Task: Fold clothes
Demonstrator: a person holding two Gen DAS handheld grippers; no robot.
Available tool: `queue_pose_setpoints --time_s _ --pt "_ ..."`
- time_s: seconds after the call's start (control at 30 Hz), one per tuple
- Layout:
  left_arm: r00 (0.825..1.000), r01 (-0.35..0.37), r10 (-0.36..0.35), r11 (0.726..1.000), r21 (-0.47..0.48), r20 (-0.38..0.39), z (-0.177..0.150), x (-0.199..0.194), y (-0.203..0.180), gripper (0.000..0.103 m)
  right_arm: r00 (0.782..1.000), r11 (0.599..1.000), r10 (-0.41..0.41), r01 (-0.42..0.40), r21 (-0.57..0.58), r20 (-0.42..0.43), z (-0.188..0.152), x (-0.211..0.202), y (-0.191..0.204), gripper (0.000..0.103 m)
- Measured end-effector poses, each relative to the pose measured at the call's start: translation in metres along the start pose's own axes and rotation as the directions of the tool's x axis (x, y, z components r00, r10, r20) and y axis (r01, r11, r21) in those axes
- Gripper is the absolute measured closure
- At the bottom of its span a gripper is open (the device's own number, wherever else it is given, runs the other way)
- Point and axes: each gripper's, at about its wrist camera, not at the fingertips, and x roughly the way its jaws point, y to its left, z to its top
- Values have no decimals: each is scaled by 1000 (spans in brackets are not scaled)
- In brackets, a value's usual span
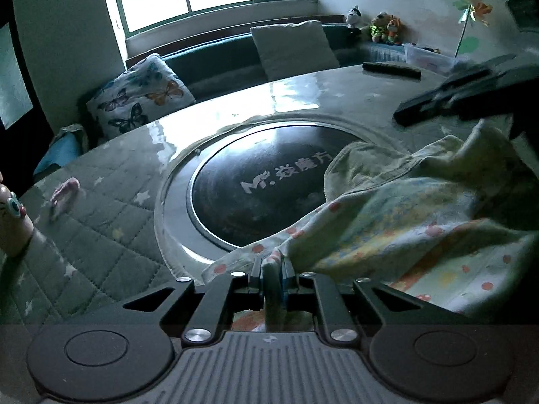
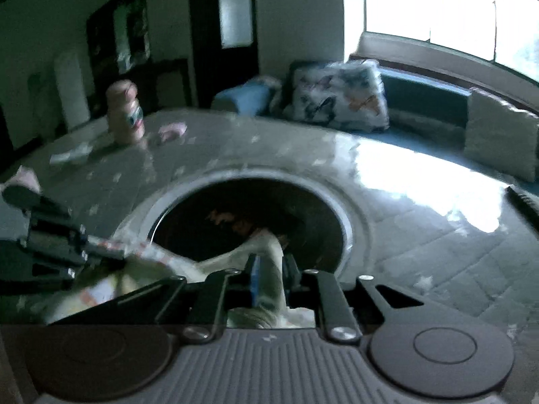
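The garment (image 1: 404,208) is pale cream and yellow with red-pink dots and a soft blue-yellow print. The table cover (image 1: 101,222) is grey-green, quilted in diamonds, with white stars. The round inset (image 1: 242,195) is black with white lettering. The cushion (image 1: 141,97) is white with blue and orange butterflies.

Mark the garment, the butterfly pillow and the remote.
garment (image 1: 404,215), left wrist view, patterned middle.
butterfly pillow (image 1: 141,96), left wrist view, printed face.
remote (image 1: 392,69), left wrist view, middle of its body.
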Motion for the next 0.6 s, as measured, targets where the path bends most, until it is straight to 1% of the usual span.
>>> queue_pose_setpoints --time_s 0.1,0.13,0.17,0.3,0.33,0.47,0.53,0.6 --pt "1000 -3 3 1000 -21 -14 1 9 2 92 999 1000 0 0 13 35 -4 -21 -1 76" --pt "1000 -3 3 1000 -25 -11 2 9 2 93 999 1000 0 -1 17 45 -6 -28 -1 70" --pt "1000 -4 4 1000 -29 -8 2 9 2 94 998 1000 0 -1 21 55 -7 -36 -2 68" --pt "999 -25 26 999 -37 24 3 0 0 95 1000 998 0 0 63 7 -30 -43 -7 68" --pt "998 -39 41 998 -42 44 4 -5 -1 95 1000 997 -6 7 76 -9 -37 -42 -9 68" --pt "992 -94 99 993 -72 73 2 -15 1 95 998 988 -35 43 149 -58 -58 -32 -23 68" --pt "993 -105 108 992 -71 40 -1 -9 1 94 996 983 -47 60 176 -78 -66 -26 -30 69" --pt "993 -112 113 992 -63 16 -3 -5 1 92 995 982 -59 72 172 -78 -67 -24 -30 69"
